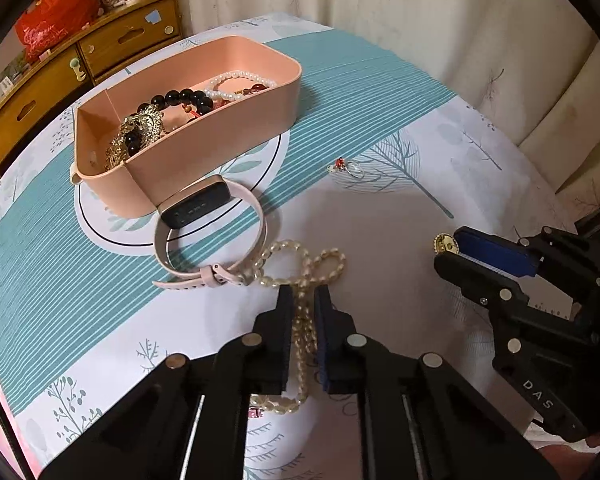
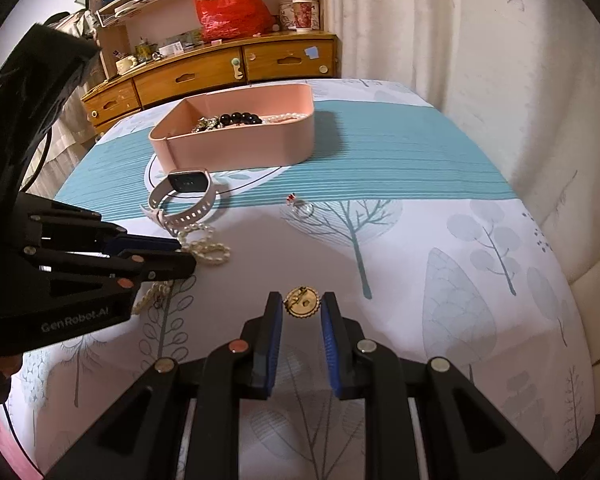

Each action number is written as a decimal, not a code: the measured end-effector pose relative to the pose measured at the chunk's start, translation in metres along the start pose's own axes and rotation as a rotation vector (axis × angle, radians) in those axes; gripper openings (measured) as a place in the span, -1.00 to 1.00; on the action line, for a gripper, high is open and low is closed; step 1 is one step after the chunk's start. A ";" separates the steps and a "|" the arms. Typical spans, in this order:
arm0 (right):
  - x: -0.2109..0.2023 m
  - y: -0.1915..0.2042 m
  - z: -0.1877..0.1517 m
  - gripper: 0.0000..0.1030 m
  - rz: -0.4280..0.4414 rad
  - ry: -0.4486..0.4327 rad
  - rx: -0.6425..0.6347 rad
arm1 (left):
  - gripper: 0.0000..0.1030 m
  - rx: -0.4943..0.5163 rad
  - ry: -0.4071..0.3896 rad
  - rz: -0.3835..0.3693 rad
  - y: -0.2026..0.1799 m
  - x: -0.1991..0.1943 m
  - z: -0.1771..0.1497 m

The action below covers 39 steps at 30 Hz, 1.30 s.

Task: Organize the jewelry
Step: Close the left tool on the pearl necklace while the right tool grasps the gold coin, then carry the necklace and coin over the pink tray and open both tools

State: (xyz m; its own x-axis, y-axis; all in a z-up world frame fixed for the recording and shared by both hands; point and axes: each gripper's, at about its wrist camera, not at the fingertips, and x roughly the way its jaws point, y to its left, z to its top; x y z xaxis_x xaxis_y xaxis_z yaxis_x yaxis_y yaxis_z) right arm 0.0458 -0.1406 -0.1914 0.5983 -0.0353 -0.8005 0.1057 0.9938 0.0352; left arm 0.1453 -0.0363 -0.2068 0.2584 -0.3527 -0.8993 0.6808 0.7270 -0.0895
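The left gripper (image 1: 303, 294) is clamping its blue-padded black fingers on a doubled strand of the cream pearl necklace (image 1: 300, 268), whose small oval beads are looping on the tablecloth (image 1: 380, 220) at twelve o'clock of the pads. The right gripper (image 2: 300, 308), its body reading "DAS" in the left view while the left one reads "GenRobot.AI" in the right view, is pinching a round gold brooch (image 2: 302, 305) with a scalloped rim. Farther, at eleven o'clock, a pale pink watch (image 1: 204, 236) with a dark rectangular face is leaning against the smooth pink plastic box (image 1: 220, 152), which is holding glossy black, white and red beads. A small ring (image 1: 350, 168) is lying at one o'clock.
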 end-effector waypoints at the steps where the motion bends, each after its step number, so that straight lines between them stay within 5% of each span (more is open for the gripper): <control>1: 0.000 0.000 0.000 -0.62 -0.001 0.000 0.002 | -0.86 -0.004 -0.001 -0.004 0.001 -0.001 0.000; 16: -0.008 0.001 0.018 -0.62 0.020 -0.034 0.003 | -0.93 -0.004 -0.035 -0.029 0.004 -0.059 0.023; 27: -0.018 0.004 0.051 -0.62 0.030 -0.096 -0.040 | -0.94 -0.030 -0.155 -0.060 0.015 -0.125 0.059; 30: -0.020 0.004 0.059 -0.62 0.034 -0.107 -0.048 | -0.88 -0.017 -0.105 -0.071 0.013 -0.112 0.058; 35: -0.016 -0.002 0.063 -0.62 0.036 -0.095 -0.034 | -0.36 -0.023 0.045 -0.082 0.010 -0.060 0.035; 39: -0.011 -0.009 0.063 -0.62 0.026 -0.077 -0.027 | -0.32 -0.040 0.132 -0.064 0.010 -0.023 0.020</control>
State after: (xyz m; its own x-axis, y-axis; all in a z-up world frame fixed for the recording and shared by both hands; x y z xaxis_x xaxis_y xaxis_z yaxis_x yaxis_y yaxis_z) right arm 0.0882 -0.1559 -0.1453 0.6599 -0.0167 -0.7511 0.0687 0.9969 0.0382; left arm 0.1598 -0.0321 -0.1782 0.1208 -0.3205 -0.9395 0.6646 0.7292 -0.1633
